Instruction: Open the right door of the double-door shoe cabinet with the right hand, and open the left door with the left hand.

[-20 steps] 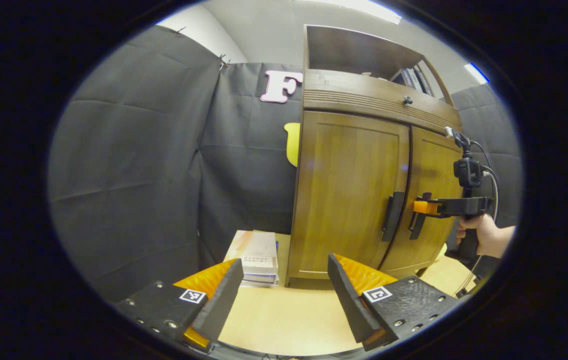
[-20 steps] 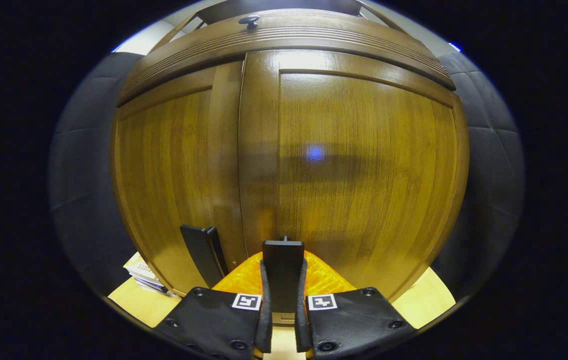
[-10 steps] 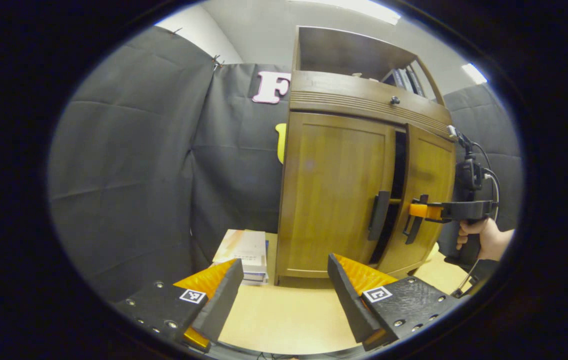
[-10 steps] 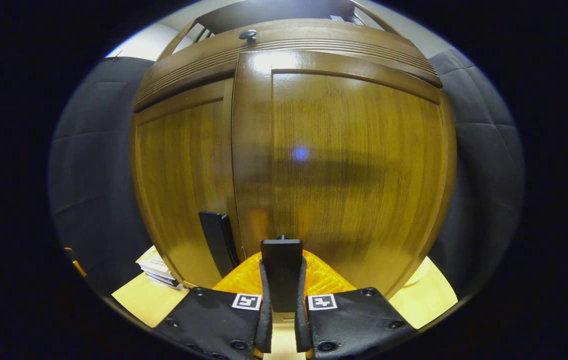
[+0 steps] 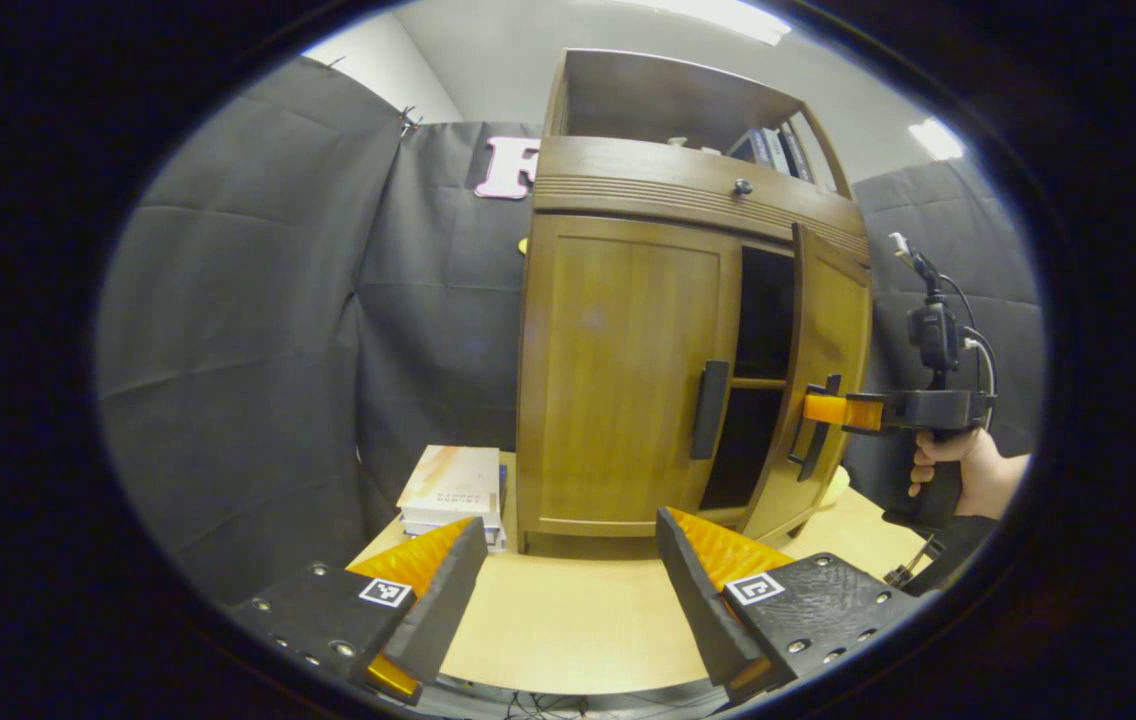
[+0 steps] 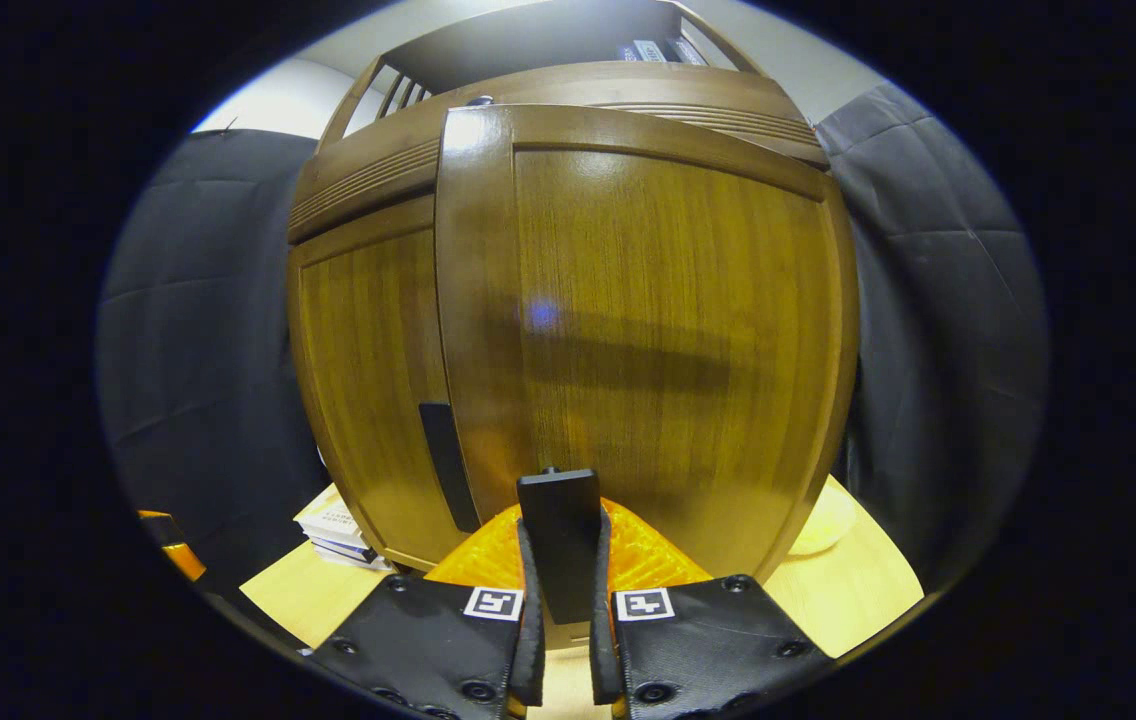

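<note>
Right gripper: at bottom centre of the right gripper view, closed tight around the right door handle, both fingers pressed against its sides; also at right of the left gripper view, held level by a hand near the right edge.
Left gripper: at the bottom of the left gripper view, spread wide, nothing between the fingers, hanging above the table well short of the cabinet.
Shoe cabinet: centre of the left gripper view, standing on the table, with an open shelf on top and a small knob on the band above the doors.
Right door: swung partly out, dark interior and a shelf edge visible in the gap at centre right; spread across the middle of the right gripper view.
Left door: flat and closed, centre of the left gripper view; at centre left of the right gripper view.
Left door handle: dark vertical bar near the door's right edge, untouched.
Books: small stack at lower left of the cabinet, lying on the table, close to the cabinet's side.
Pale round object: lower right of the right gripper view, on the table beside the cabinet foot; possibly a dish, too blurred to tell.
</note>
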`<state>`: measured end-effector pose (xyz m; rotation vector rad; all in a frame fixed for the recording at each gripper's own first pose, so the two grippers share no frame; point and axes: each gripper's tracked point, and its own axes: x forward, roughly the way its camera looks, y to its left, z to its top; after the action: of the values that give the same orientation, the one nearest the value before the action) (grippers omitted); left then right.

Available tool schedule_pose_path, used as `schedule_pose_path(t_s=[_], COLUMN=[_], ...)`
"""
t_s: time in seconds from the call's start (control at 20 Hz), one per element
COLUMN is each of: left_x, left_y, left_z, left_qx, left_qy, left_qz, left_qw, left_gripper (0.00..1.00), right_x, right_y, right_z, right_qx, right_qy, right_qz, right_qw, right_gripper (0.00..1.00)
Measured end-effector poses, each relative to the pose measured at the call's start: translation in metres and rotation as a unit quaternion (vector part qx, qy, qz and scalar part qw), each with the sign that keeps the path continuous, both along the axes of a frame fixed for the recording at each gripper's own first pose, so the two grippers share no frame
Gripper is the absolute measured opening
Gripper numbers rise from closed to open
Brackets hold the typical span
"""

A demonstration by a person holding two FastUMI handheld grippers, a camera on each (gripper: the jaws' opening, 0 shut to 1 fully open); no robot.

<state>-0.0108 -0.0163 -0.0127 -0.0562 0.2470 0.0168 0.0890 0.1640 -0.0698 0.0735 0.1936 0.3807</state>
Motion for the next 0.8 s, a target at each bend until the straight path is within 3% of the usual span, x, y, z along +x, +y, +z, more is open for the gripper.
schedule_pose_path(t_s=[0.8], left_x=[-0.009], left_y=[-0.027], left_z=[-0.002], left_qx=[0.002], left_qy=[-0.011], left_qz=[-0.070], left_qw=[0.997], left_gripper=[0.99], right_x=[-0.059], right_y=[-0.079], right_z=[-0.011], right_qx=[0.015], right_qy=[0.011], right_qz=[-0.034], right_qw=[0.999], right_gripper=[0.19])
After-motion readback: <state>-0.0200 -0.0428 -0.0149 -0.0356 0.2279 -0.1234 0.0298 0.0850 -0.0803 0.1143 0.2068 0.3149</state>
